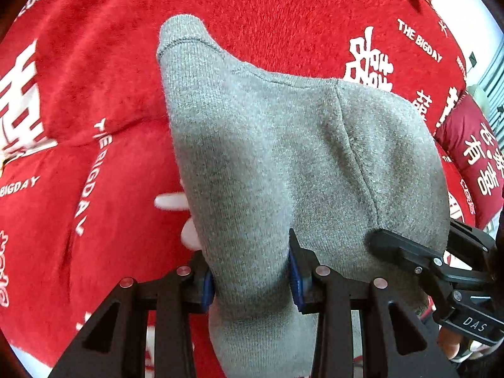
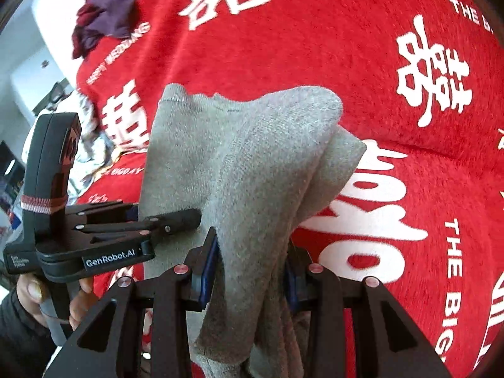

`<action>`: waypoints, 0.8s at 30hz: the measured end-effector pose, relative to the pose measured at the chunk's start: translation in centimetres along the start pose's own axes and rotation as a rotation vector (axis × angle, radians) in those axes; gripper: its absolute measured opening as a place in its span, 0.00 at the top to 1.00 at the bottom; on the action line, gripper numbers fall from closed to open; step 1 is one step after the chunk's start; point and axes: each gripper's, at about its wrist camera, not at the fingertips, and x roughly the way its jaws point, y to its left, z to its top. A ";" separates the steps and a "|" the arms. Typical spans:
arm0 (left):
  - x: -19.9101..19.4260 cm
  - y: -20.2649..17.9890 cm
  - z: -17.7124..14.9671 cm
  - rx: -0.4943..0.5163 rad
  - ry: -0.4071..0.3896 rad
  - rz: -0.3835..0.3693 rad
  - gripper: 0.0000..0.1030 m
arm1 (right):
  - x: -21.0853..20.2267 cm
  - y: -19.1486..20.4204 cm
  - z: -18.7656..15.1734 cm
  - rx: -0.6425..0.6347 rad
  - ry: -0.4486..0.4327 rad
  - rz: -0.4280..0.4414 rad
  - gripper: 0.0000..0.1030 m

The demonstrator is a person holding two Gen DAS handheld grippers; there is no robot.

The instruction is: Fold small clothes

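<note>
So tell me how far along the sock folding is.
Done: nothing looks finished; no folded piece shows on the red blanket.
In hand: the grey sock is lifted off the blanket, pinched by both the left gripper and the right gripper, and its fabric is doubled over in the right wrist view.
Left: laying it down folded, then the purple clothes heaped at the far edge.

Left gripper (image 1: 252, 271) jaws clamped on grey cloth, right gripper (image 2: 252, 267) likewise, side by side
</note>
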 end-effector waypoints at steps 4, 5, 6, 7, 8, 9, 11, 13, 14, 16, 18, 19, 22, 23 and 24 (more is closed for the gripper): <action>-2.6 0.3 -3.0 0.018 0.000 0.013 0.63 | -1.8 2.4 -2.4 -0.016 0.011 0.029 0.63; -3.1 0.4 -3.7 0.019 0.001 0.015 0.63 | -2.1 2.9 -3.0 -0.016 0.017 0.041 0.63; -3.4 0.5 -4.4 0.017 0.003 0.015 0.62 | -2.3 3.1 -3.5 -0.011 0.021 0.050 0.63; -3.5 0.7 -4.9 0.016 0.007 0.014 0.62 | -2.4 3.3 -4.1 -0.006 0.026 0.060 0.63; -3.4 0.9 -5.5 0.010 0.016 0.014 0.62 | -2.4 3.5 -4.6 -0.002 0.033 0.068 0.63; -3.2 1.2 -6.0 0.005 0.026 0.013 0.62 | -2.2 3.6 -5.2 0.003 0.045 0.072 0.63; -2.2 1.7 -6.8 -0.008 0.061 0.016 0.62 | -1.4 3.5 -6.1 0.018 0.072 0.079 0.63; -0.6 2.1 -7.3 -0.017 0.095 0.020 0.62 | 0.1 3.1 -7.2 0.035 0.120 0.073 0.63; 0.4 2.3 -7.7 -0.019 0.110 0.028 0.62 | 1.0 2.9 -7.6 0.033 0.138 0.063 0.63; 2.4 2.7 -8.2 -0.020 0.135 0.058 0.62 | 3.0 2.2 -8.5 0.028 0.179 0.033 0.63; 3.5 3.0 -8.9 -0.015 0.123 0.086 0.60 | 4.5 1.4 -8.9 0.032 0.195 0.002 0.63; 3.9 3.2 -9.1 -0.014 0.112 0.095 0.56 | 5.1 0.9 -9.0 0.042 0.197 -0.005 0.63; 4.4 3.9 -9.5 -0.018 0.098 0.134 0.24 | 6.4 -0.9 -8.8 0.091 0.222 -0.007 0.59; 4.5 4.2 -9.5 -0.029 0.098 0.145 0.14 | 6.8 -1.5 -8.8 0.106 0.240 -0.017 0.53; 4.4 4.7 -9.5 -0.047 0.099 0.133 0.13 | 7.0 -2.0 -8.9 0.119 0.249 -0.028 0.47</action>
